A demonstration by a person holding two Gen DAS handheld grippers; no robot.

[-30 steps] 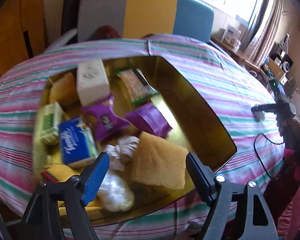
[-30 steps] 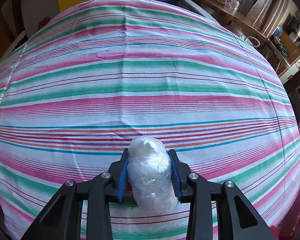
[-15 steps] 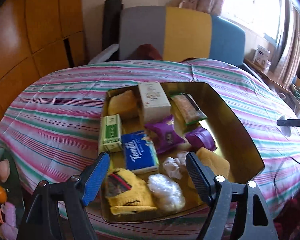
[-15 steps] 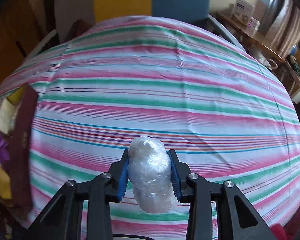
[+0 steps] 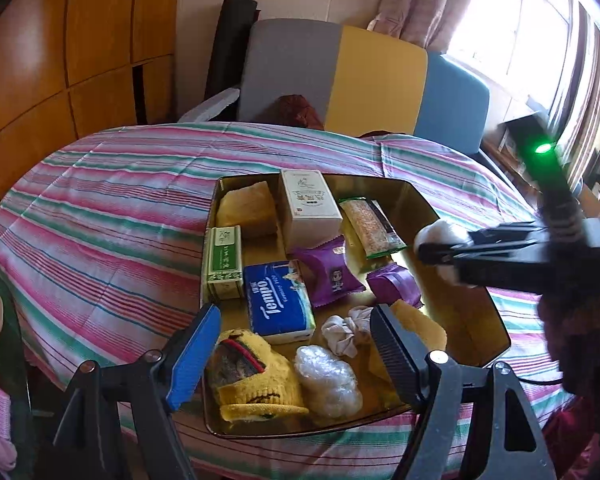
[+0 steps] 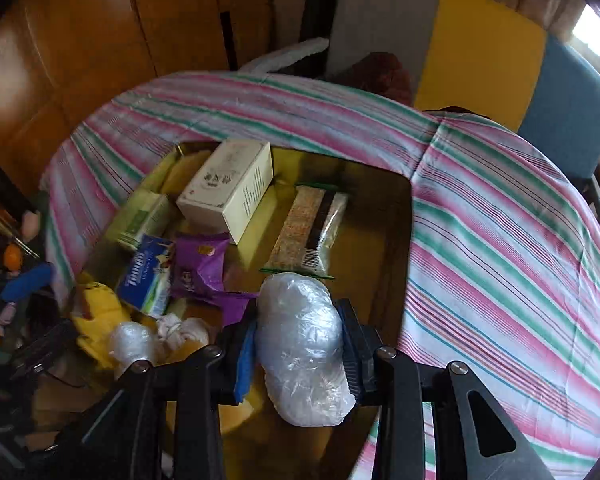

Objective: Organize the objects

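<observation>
A crumpled bundle of clear plastic wrap (image 6: 304,344) is clamped between the blue-padded fingers of the right gripper (image 6: 298,344), and it is held above the near right part of the shallow gold-coloured tray (image 6: 392,216). Beyond that gripper, a cream cardboard box (image 6: 228,188) and a long clear-wrapped snack bar (image 6: 310,232) are seen lying in the tray, with a purple foil snack packet (image 6: 198,264) and a blue Tempo tissue pack (image 6: 146,272) off to its left. A second clear plastic bundle (image 6: 130,340) and a knotted white cloth (image 6: 182,330) lie just to the left of its fingers.

The left gripper (image 5: 296,344) is held with its jaws apart and nothing between them, over the near edge of the tray. Directly ahead of it the blue tissue pack is found, with a green tea carton (image 5: 222,260) to the left of that pack. A yellow knitted sock with a striped cuff (image 5: 252,372) lies close by its left finger (image 5: 194,356). The table is covered by a pink, green and white striped cloth (image 5: 100,232).
</observation>
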